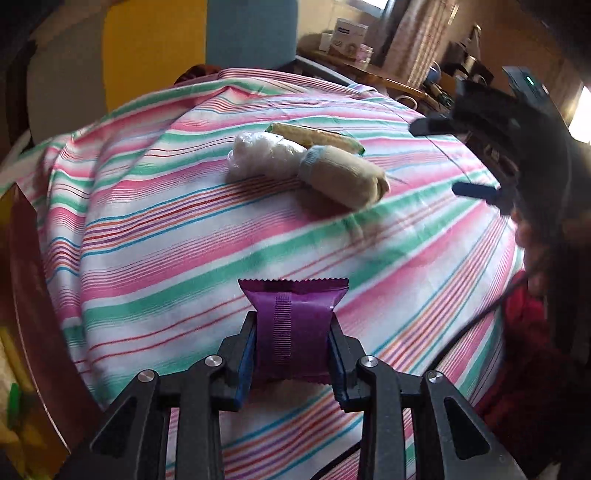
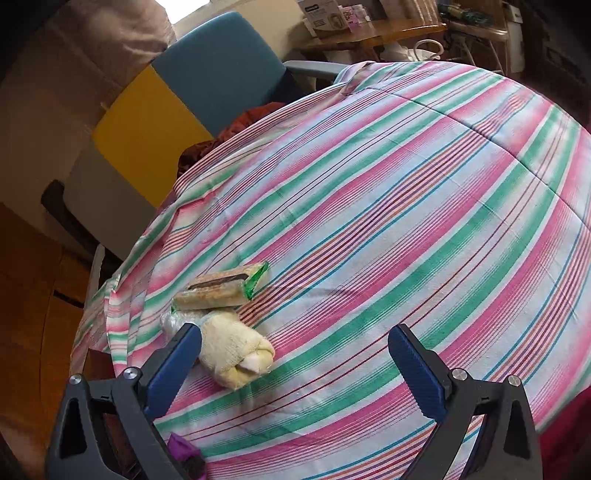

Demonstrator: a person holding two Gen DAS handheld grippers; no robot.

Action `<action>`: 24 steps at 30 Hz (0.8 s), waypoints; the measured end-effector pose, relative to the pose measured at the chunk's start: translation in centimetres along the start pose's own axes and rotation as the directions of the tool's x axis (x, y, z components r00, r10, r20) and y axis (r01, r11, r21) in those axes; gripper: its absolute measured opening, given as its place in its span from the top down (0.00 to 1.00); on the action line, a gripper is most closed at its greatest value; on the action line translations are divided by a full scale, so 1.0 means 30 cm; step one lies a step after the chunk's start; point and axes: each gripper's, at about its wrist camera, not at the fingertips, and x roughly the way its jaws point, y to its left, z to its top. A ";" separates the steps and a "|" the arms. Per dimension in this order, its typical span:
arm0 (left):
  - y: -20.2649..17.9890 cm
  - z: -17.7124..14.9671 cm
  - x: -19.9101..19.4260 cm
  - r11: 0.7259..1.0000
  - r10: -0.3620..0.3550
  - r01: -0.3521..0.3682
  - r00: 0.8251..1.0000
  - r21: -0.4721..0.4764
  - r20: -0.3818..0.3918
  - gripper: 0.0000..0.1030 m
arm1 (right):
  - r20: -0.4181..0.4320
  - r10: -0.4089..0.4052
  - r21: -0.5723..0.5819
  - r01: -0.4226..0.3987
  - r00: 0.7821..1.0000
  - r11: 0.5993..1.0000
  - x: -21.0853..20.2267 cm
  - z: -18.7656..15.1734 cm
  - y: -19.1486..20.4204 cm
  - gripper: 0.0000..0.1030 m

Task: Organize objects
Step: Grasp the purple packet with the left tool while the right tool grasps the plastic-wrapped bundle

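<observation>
My left gripper (image 1: 292,325) is shut on a purple snack packet (image 1: 293,325) and holds it above the striped tablecloth (image 1: 184,236). Farther on lie a clear plastic bag bundle (image 1: 258,153), a rolled beige sock (image 1: 343,177) and a green-ended biscuit pack (image 1: 314,137), close together. My right gripper (image 2: 295,354) is open and empty above the cloth (image 2: 406,206); the sock (image 2: 236,354) lies just inside its left finger (image 2: 177,365), with the biscuit pack (image 2: 221,288) and bag (image 2: 177,319) behind. The right gripper also shows at the left wrist view's right edge (image 1: 461,158). A purple corner (image 2: 183,448) peeks beside the left finger.
A blue and yellow chair (image 2: 192,85) stands behind the table. A wooden side table (image 2: 369,31) holds boxes at the back. Red fabric (image 1: 524,317) hangs at the table's right edge. The cloth's edge drops off at left (image 2: 110,306).
</observation>
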 end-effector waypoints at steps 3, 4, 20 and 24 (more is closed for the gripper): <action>-0.011 -0.010 0.014 1.000 0.005 -0.005 1.000 0.028 0.018 0.67 | -0.009 -0.010 -0.044 0.010 1.000 0.999 0.012 -0.007 0.025 0.01; -0.012 -0.009 0.020 1.000 0.000 -0.001 1.000 0.031 0.025 0.67 | -0.007 -0.012 -0.057 0.011 1.000 0.998 0.013 -0.009 0.033 0.01; 0.041 -0.034 0.017 0.994 -0.106 0.109 0.990 -0.028 0.097 0.68 | -0.066 0.028 -0.445 -0.054 0.997 0.894 0.061 -0.091 0.328 0.21; 0.057 -0.036 0.019 0.989 -0.132 0.138 0.985 -0.049 0.107 0.68 | -0.128 -0.003 -0.527 -0.066 0.992 0.847 0.155 -0.072 0.437 0.25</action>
